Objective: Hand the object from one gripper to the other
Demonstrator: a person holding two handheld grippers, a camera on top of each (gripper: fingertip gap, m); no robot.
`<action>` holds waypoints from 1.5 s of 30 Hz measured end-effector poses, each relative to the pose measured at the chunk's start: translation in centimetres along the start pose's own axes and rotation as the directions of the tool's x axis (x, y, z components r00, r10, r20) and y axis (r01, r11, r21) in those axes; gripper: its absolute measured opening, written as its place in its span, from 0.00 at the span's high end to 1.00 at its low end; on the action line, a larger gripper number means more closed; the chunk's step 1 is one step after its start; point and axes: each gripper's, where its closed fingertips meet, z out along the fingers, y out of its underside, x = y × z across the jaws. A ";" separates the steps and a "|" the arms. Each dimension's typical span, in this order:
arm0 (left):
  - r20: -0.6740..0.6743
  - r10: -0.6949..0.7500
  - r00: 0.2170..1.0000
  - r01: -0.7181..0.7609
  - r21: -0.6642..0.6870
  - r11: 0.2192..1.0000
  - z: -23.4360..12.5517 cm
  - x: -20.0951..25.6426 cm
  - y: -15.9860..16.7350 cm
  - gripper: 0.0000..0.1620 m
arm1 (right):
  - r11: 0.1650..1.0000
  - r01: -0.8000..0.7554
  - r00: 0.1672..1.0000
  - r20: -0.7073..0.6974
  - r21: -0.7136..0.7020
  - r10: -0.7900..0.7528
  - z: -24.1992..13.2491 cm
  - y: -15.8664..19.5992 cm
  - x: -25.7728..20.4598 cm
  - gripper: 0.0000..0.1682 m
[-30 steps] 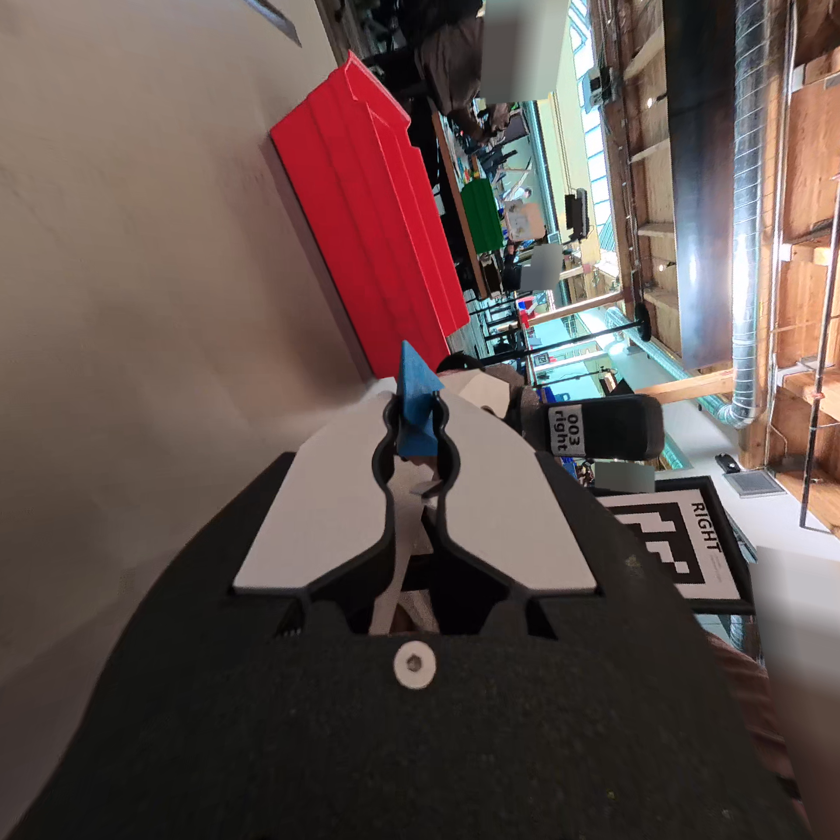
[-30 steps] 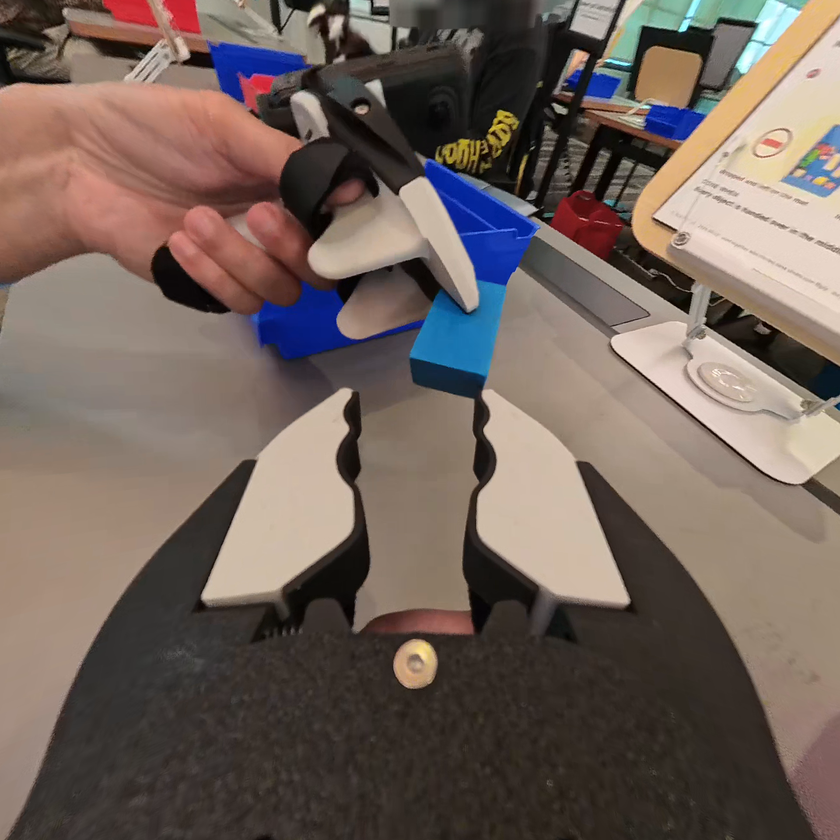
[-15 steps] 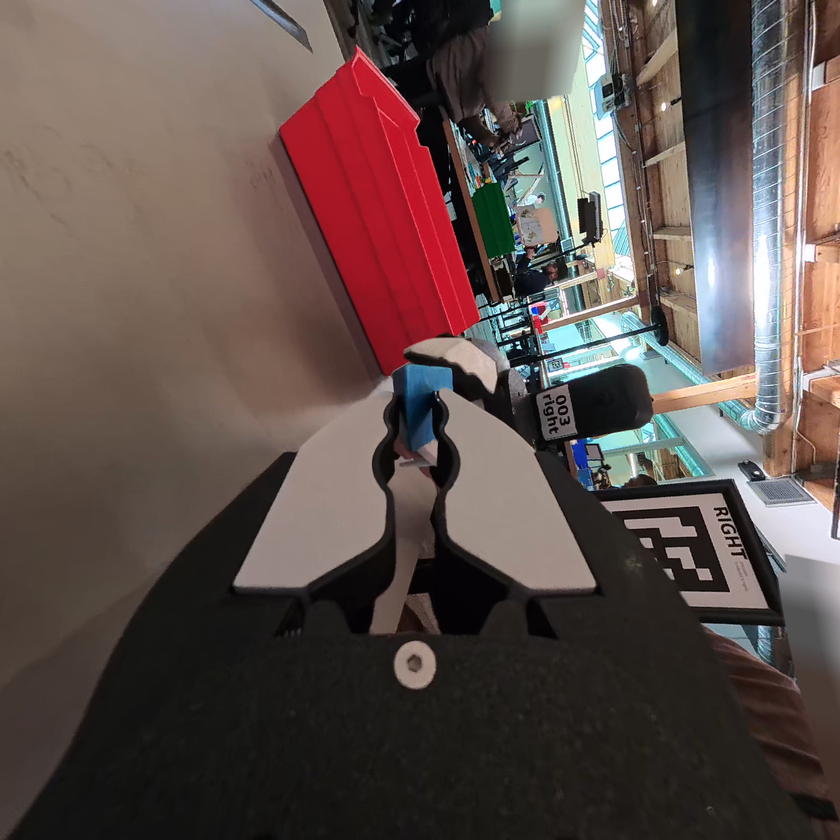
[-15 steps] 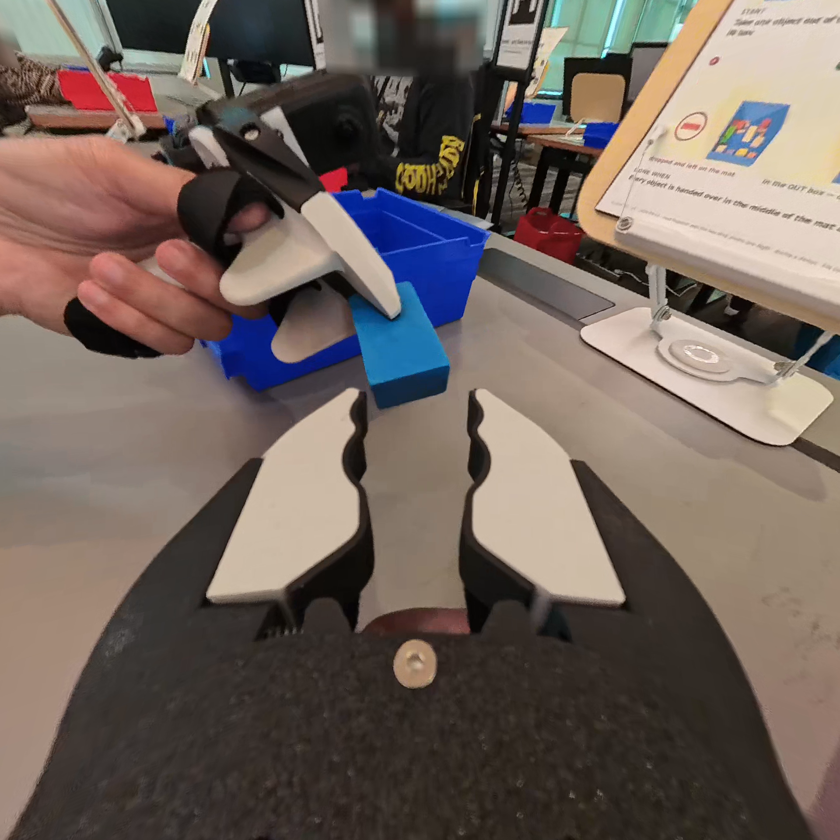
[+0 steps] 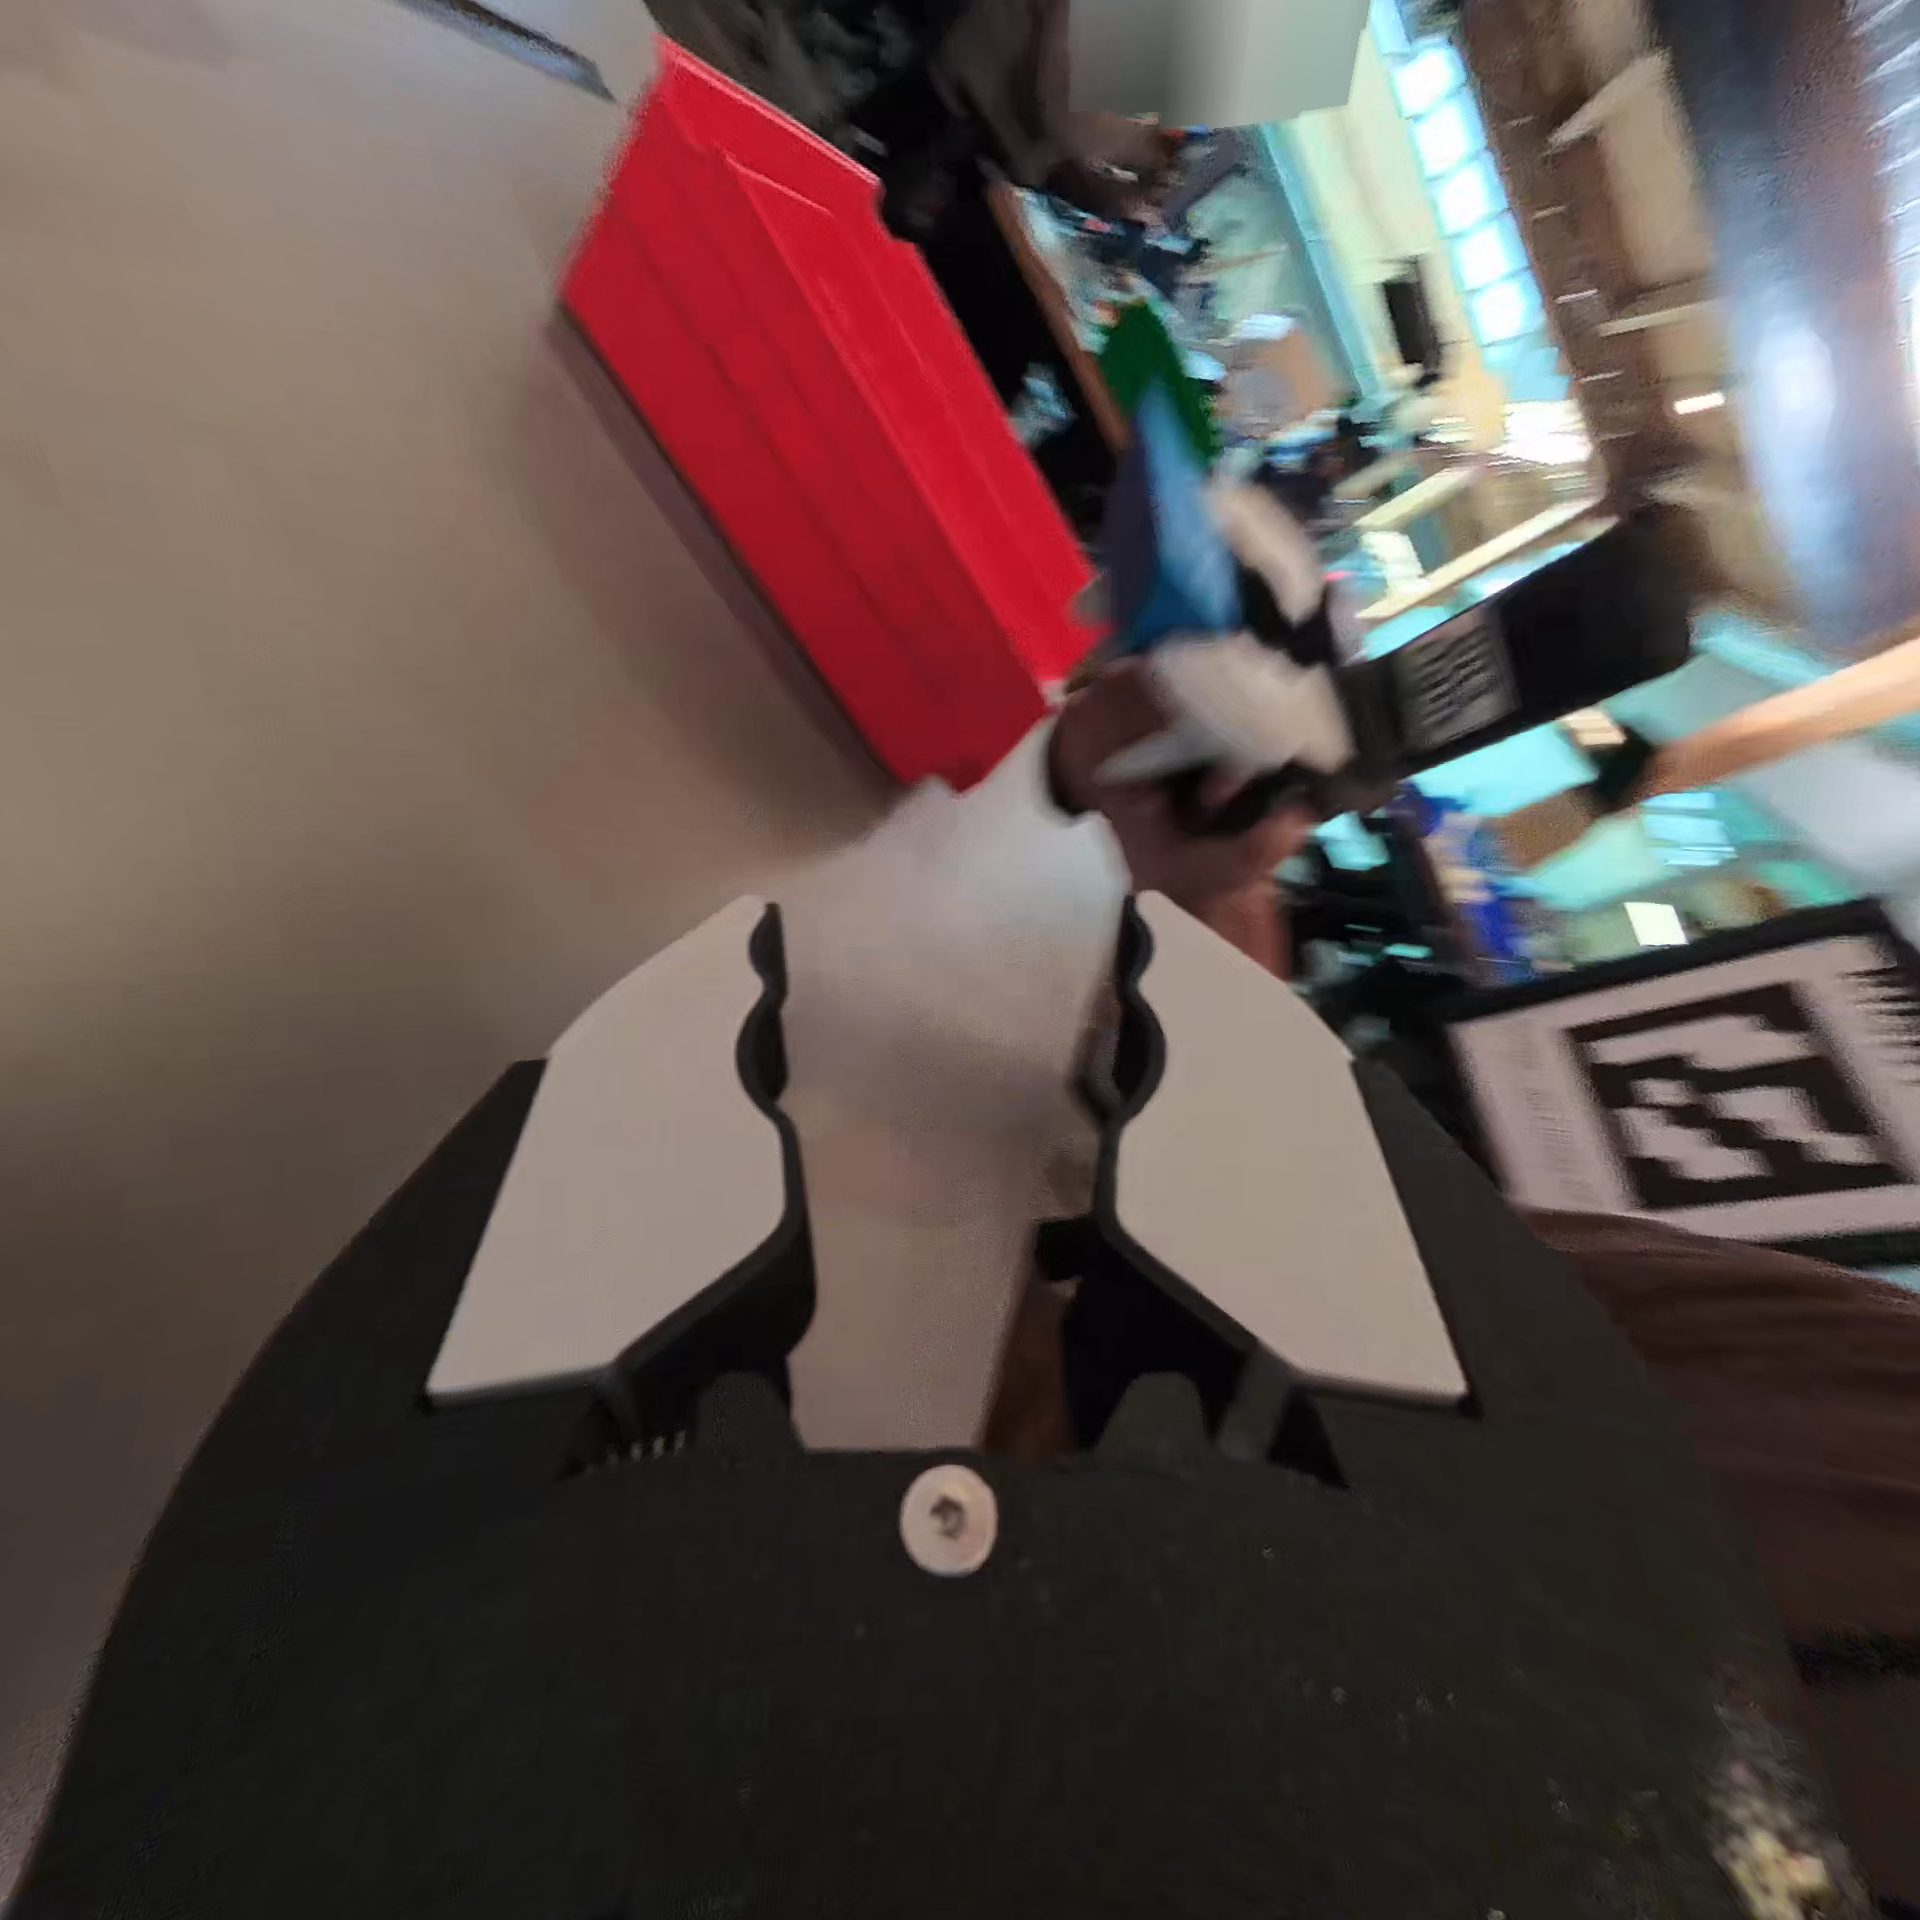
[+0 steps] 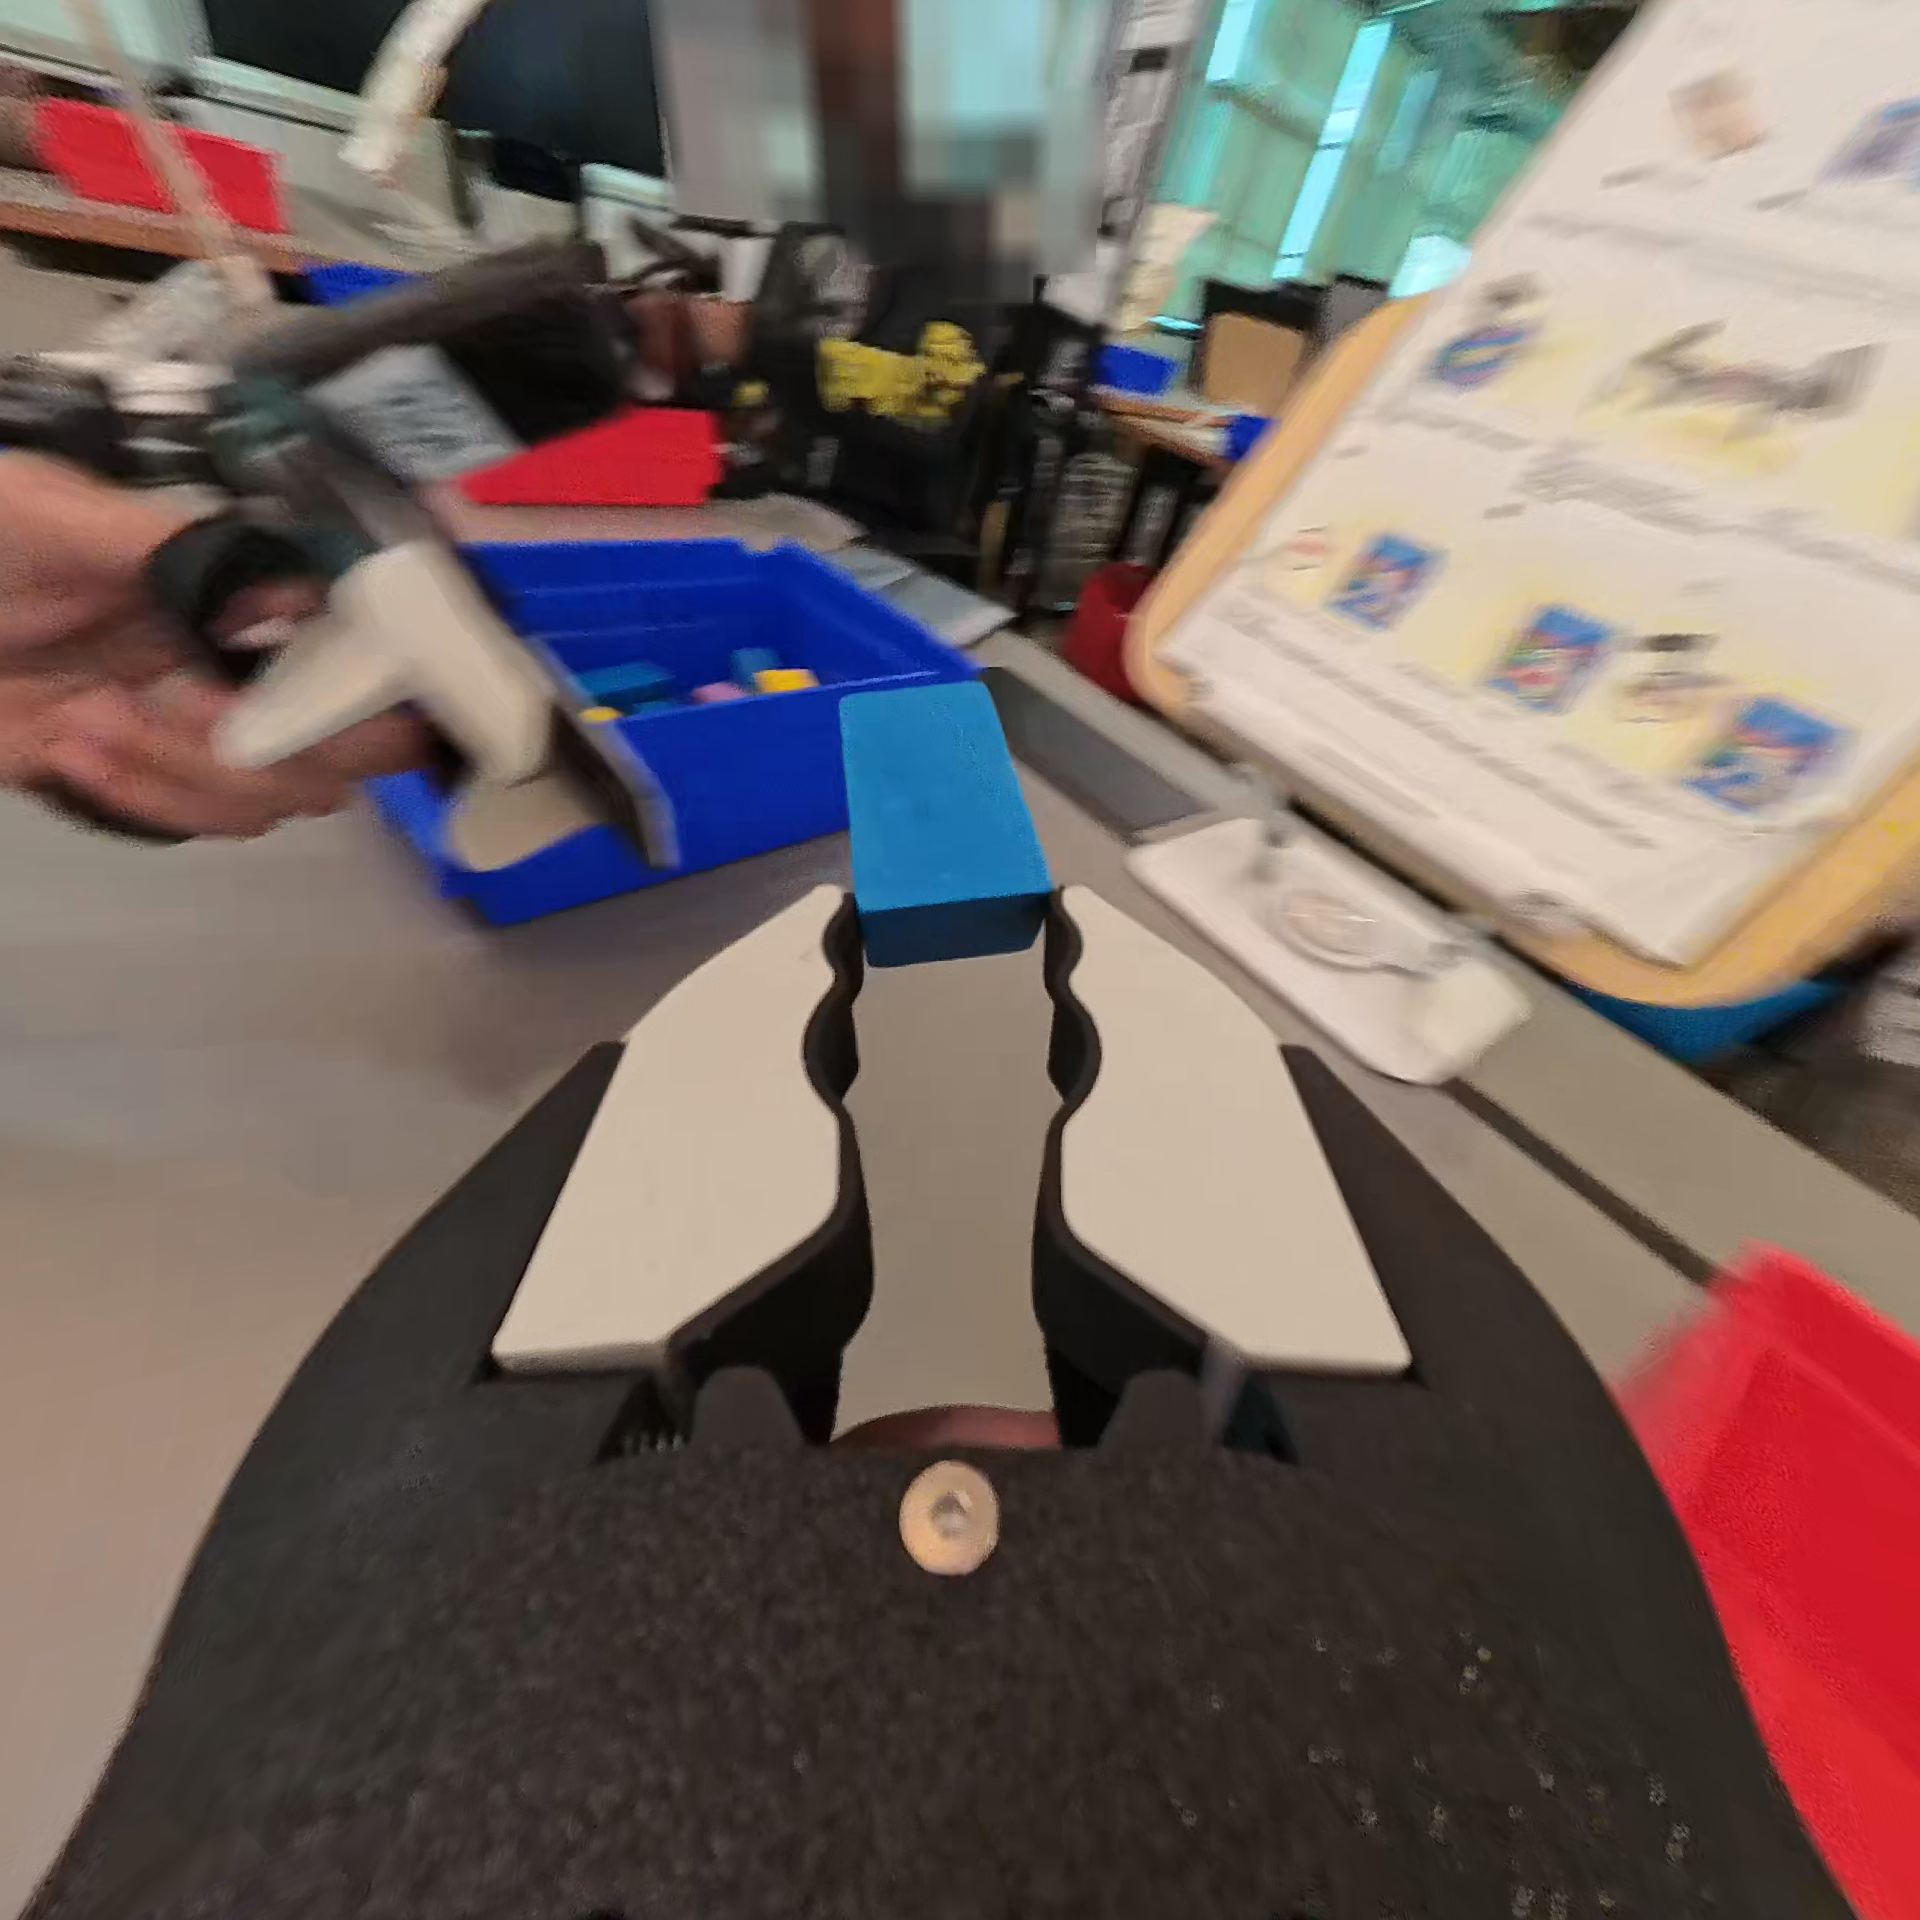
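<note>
The block (image 6: 940,821) has changed owners. Half a second ago the left hand-held gripper (image 5: 951,920) pinched it; now its fingers stand spread with nothing between them, while the right hand-held gripper (image 6: 951,909) pinches the near end of the block at its fingertips. In the right wrist view the block juts forward past the tips, clear of the bench (image 6: 208,1039). The left one shows there too, off to the left and apart from the block. Both views are smeared with motion, so the two seem to be parting. By my reading the handover itself is done; what remains is probably setting the block down.

The bench is plain grey. On it, far left in the right wrist view, sits a blue bin (image 6: 727,758) with small coloured pieces inside; to the right a sheet on a white stand (image 6: 1558,540); at the near right edge a red bin (image 6: 1808,1475). Beyond lies a busy workshop with more benches and bins.
</note>
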 end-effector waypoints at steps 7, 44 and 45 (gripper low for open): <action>0.400 0.301 0.866 -0.359 0.077 0.930 -4.3 -1.3 9.7 0.65 | 0.870 -0.385 0.796 -0.587 -0.308 0.144 -14.1 7.8 17.3 0.80; 0.407 0.365 0.837 -0.410 0.026 0.912 -8.0 -1.5 9.1 0.71 | 0.911 -0.398 0.884 0.220 -0.106 0.412 -7.0 6.7 -9.4 0.74; 0.435 0.371 0.821 -0.411 -0.002 0.912 -8.9 -1.8 8.4 0.71 | 0.912 -0.402 0.885 0.219 -0.085 0.410 -7.0 6.9 -10.1 0.74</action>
